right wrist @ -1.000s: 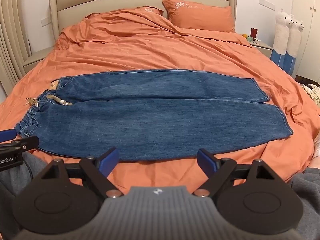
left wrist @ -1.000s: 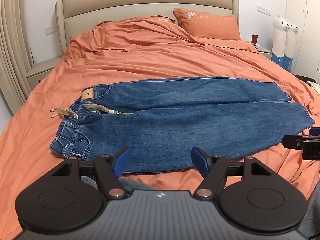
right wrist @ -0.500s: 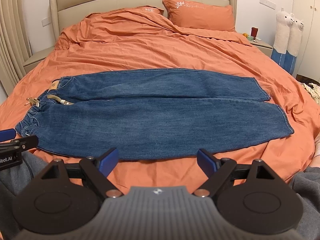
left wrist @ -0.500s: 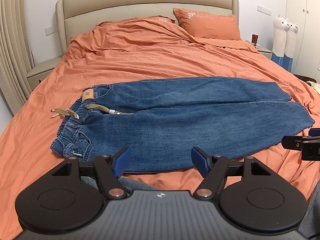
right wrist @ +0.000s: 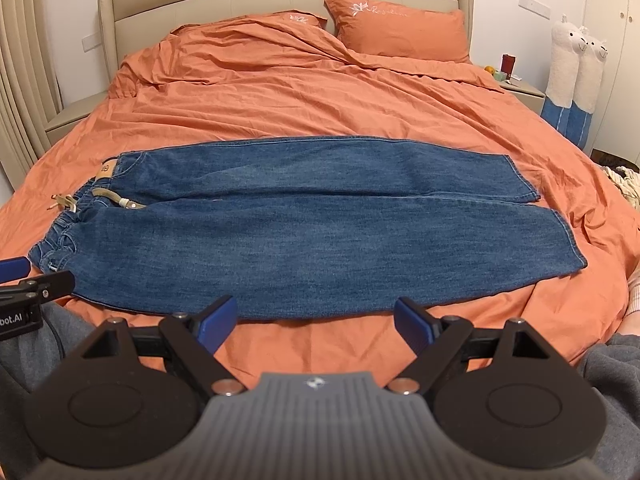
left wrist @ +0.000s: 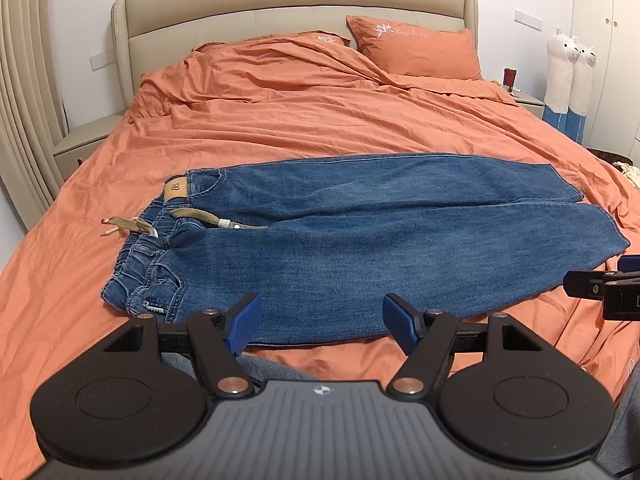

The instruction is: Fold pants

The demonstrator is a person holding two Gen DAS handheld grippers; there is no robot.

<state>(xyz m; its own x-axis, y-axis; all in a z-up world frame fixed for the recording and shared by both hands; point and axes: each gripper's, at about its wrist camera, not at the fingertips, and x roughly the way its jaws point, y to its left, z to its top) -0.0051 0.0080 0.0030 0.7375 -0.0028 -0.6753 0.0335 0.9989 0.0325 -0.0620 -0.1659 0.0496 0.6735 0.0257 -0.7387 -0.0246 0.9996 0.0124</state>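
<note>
— Jeans [right wrist: 288,232] lie flat on the bed [right wrist: 320,92], just beyond both sets of fingers, long axis running left to right: waistband [left wrist: 156,252] left, leg ends [right wrist: 560,232] right.

— Which hand is nearer which end?

— Left gripper [left wrist: 320,320] sits toward the waistband, right gripper [right wrist: 316,320] toward the leg ends. Both point down at the near edge, fingers spread wide, grasping nothing.

— So no fold begun?

— I'd judge not.

I see soft, even indoor light and faint shadows, everything sharp. Fisheye bending curves my edges, with dark corners at 11 and 1 o'clock.
</note>
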